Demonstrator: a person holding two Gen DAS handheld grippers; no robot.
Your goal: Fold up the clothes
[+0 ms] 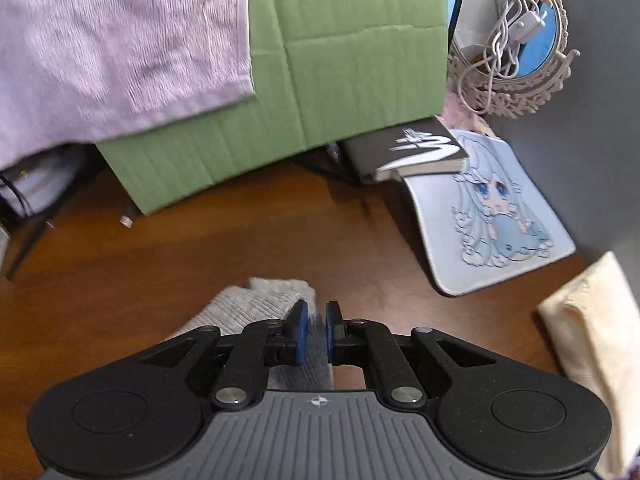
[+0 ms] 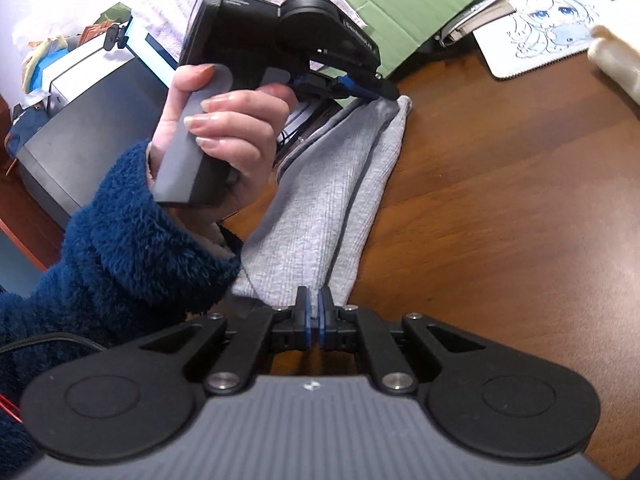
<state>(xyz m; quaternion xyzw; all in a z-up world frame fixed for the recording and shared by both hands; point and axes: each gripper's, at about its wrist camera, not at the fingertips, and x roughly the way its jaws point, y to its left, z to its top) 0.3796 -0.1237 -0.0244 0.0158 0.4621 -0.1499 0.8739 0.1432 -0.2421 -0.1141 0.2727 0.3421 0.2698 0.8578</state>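
The left gripper [image 1: 316,322] is pinching one end of the grey cloth [image 2: 320,208], and its two blue pads [image 1: 299,330] are squeezing the cloth between them. The right gripper [image 2: 313,312] is pinching the other end of the same grey cloth, with its pads almost touching and a thin bit of cloth sitting in the gap. The cloth is stretching in a long strip from one set of tongs to the other, lying low over the brown wooden table [image 2: 500,220]. In the right wrist view, the left gripper [image 2: 362,90] is showing far ahead of the right tongs, at the top end of the strip. A hand [image 2: 224,136] in a fuzzy dark blue sleeve [image 2: 112,248] is holding the grey handle of that left gripper, to the left of the right tongs. Ahead of the left tongs, a big green cardboard sheet [image 1: 320,80] is sitting on the table, and a pale purple cloth [image 1: 112,40] is lying over its left part. Ahead and to the right of the left tongs, a mouse pad with a cartoon girl [image 1: 492,216] is lying on the table, and a black book [image 1: 424,152] is resting on its far edge. A cream cloth [image 1: 592,328] is lying to the right of the left tongs. Far ahead on the right, a round mirror [image 1: 516,36] is holding a tangle of white cord [image 1: 502,20].
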